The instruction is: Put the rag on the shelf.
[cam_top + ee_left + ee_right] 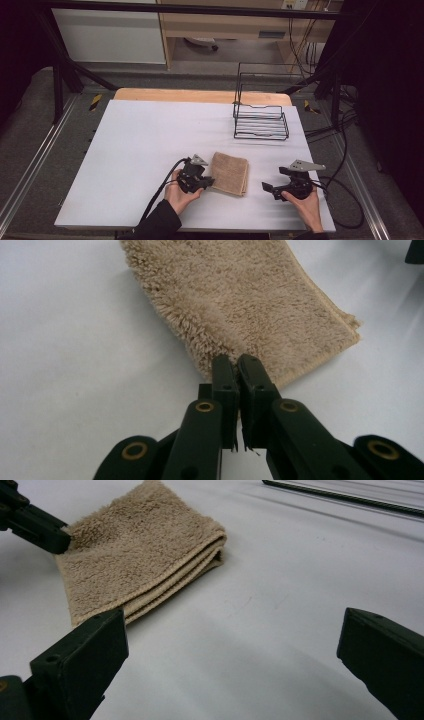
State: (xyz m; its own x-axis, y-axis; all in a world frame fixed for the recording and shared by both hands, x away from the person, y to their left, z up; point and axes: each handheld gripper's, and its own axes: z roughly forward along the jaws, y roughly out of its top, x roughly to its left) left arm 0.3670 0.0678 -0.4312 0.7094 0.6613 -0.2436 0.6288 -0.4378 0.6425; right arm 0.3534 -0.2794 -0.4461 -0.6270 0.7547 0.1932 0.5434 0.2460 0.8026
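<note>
A folded tan towel (230, 173) (250, 300) (135, 555) lies flat on the white table (150, 140), near the front edge. My left gripper (212, 181) (235, 362) comes at it from the left, jaws shut together on the pile at the towel's near left corner. The right gripper view shows that same left gripper (55, 537) as a black tip pressed into that corner. My right gripper (267, 189) (232, 625) rests on the table a little to the right of the towel. Its jaws stand wide open with nothing between them.
A black wire rack (261, 120) (350, 497) stands at the back right of the table, well behind the towel. Cables (345, 200) trail off the table's right edge. Bare white surface spreads to the left and behind the towel.
</note>
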